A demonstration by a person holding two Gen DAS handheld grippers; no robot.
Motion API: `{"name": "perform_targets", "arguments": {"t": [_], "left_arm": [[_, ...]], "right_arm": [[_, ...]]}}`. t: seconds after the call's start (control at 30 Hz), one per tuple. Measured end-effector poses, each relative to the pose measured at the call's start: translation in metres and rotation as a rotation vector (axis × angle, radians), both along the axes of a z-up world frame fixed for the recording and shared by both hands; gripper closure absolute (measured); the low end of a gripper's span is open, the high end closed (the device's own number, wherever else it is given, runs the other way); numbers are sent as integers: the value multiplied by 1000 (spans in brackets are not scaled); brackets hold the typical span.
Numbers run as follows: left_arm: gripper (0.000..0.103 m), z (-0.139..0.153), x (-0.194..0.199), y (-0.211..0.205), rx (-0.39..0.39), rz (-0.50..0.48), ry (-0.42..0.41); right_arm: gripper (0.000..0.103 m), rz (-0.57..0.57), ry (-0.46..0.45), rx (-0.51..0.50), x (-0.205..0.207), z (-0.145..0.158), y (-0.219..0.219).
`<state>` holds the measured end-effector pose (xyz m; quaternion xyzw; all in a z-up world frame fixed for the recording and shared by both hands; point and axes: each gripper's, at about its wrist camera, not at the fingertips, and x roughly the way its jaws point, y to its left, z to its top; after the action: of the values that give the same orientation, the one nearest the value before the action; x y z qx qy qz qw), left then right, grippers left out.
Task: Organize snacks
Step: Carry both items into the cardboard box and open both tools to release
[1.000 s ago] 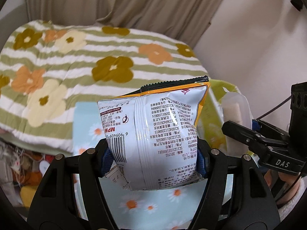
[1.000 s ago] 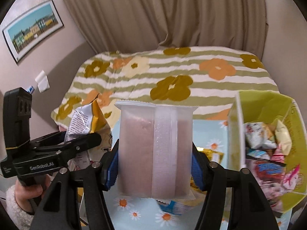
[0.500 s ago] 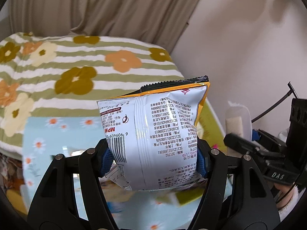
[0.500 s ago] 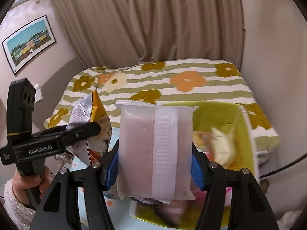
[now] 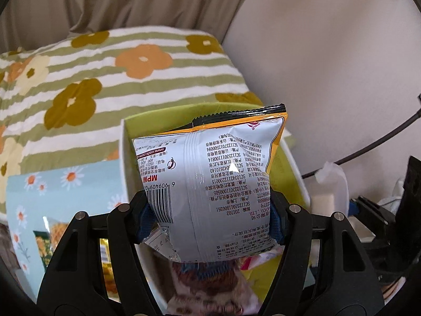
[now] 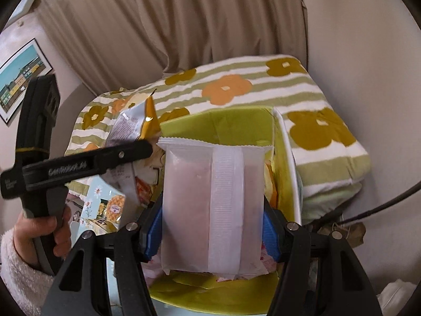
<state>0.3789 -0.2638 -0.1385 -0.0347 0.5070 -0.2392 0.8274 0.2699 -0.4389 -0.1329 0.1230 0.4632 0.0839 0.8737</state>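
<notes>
**Two snack packets held over the green box**

The left gripper (image 5: 210,218) was clamped on a white and orange chip bag (image 5: 210,184), its blue pads pressing the lower sides of the bag. The bag stood upright between the jaws, printed back facing the camera, black crimped seal at the top. It hung above the open green box (image 5: 126,152), which already held several wrapped snacks, blurred in this view.

The right gripper (image 6: 210,226) was closed on a frosted pink packet (image 6: 186,192) with a white ribbed strip running down its middle. That packet also stood upright, over the same green box (image 6: 236,123), with wrappers visible below it.

In the right wrist view the left gripper (image 6: 131,152) reached in from the left, carried by a hand (image 6: 52,231) in a fluffy pale sleeve (image 6: 18,276), the chip bag (image 6: 131,123) at its tip just beside the box's near wall.

The box sat on a light blue cloth with daisies (image 5: 52,192), in front of a striped flowered blanket (image 5: 105,73). A beige curtain (image 6: 184,18) hung behind.
</notes>
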Motion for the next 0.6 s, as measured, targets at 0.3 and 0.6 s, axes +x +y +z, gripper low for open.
{"name": "perform_targets", "arguments": {"t": [0.3,0.6], "left_arm": [[1,-22,4,-1,67,0,63],[1,-3,-20,46,44,74,22]], "right_arm": [[45,-28,66,36,-1,-19,-14],[44,11,102,50,-9,-23,-2]]}}
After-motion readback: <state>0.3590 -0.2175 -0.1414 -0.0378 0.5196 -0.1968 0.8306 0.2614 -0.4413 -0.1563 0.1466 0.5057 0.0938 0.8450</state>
